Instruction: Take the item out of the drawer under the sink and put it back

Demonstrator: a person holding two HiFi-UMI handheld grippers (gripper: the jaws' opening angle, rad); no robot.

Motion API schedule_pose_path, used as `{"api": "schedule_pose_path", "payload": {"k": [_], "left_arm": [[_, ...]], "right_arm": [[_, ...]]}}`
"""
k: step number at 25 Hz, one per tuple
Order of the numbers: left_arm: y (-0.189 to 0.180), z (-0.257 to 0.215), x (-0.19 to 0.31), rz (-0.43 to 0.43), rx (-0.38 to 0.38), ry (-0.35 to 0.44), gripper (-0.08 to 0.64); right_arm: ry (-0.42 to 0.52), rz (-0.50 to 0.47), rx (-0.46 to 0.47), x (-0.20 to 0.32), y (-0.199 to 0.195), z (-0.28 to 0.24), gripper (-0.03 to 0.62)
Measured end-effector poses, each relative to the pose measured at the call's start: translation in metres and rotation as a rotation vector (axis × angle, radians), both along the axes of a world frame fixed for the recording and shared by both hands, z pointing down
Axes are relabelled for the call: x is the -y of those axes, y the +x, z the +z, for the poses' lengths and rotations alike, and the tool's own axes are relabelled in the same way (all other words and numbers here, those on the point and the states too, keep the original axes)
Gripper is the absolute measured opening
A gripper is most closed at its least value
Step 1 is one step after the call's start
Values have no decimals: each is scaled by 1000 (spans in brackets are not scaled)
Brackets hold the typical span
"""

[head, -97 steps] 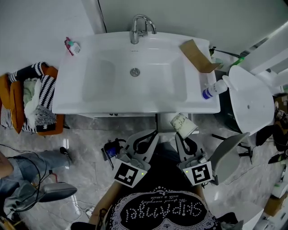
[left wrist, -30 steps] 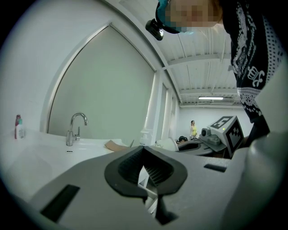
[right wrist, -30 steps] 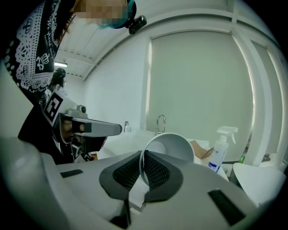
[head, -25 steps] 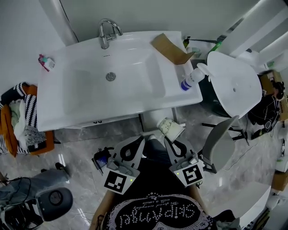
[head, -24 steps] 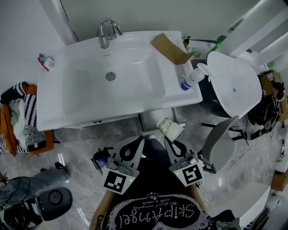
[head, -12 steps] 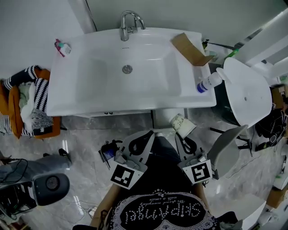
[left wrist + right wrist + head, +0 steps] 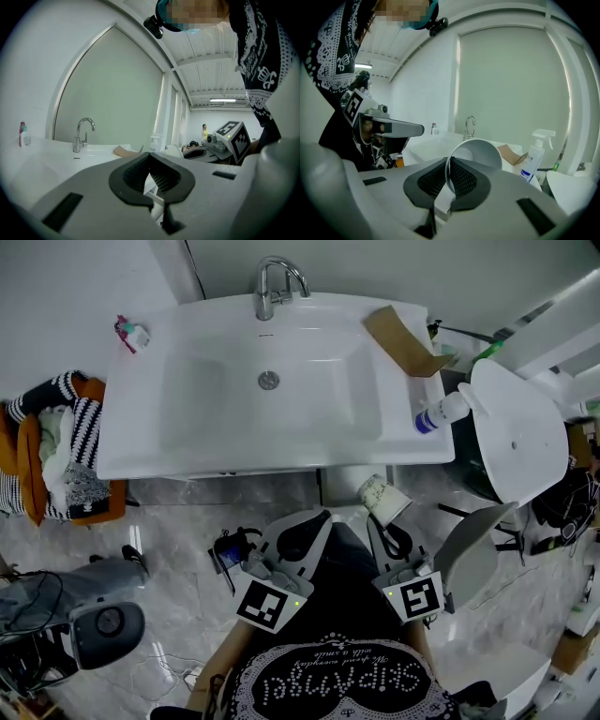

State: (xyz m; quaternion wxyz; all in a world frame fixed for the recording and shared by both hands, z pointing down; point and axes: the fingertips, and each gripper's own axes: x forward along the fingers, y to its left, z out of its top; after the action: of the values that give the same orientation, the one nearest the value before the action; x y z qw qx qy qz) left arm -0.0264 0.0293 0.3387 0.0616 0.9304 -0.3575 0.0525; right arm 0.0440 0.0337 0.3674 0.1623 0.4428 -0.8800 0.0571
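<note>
**Right gripper (image 7: 449, 165) clamping the paper cup (image 7: 477, 151) in front of the sink (image 7: 150, 460)**
The pads are pinching the cup's rim wall, and the cup is tilting with its open mouth toward the gripper. The left gripper (image 7: 150, 161) is sitting just beside it, jaws together on nothing. Beyond them, a faucet (image 7: 277, 282), a cardboard piece (image 7: 403, 341) and a spray bottle (image 7: 441, 414) are occupying the sink top. A clothes basket (image 7: 56, 451) is flanking the left and a grey chair (image 7: 469, 554) the right.

Studded lettering on the person's black shirt (image 7: 342, 679) appears upside down, not reliably legible. Spray bottle (image 7: 441, 414) label too small to read.
</note>
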Motion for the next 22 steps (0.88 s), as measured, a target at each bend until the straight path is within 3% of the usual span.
{"api": "schedule_pose_path", "payload": {"k": [6,10,14,22], "left_arm": [[3,1,7,-32,-64,-33,0],[11,3,5,13,-21,-16,0],[14,-1,10,-23,-104,-54,0],[27,5,6,7,-73,-80,0]], "right_arm": [[-8,-5,-3,0,1,3,24],[-7,-4,-9,-1,3,4,24],[-10,14,-10,-1,9,5,24],[-20,4,-159,-11,34,29,24]]}}
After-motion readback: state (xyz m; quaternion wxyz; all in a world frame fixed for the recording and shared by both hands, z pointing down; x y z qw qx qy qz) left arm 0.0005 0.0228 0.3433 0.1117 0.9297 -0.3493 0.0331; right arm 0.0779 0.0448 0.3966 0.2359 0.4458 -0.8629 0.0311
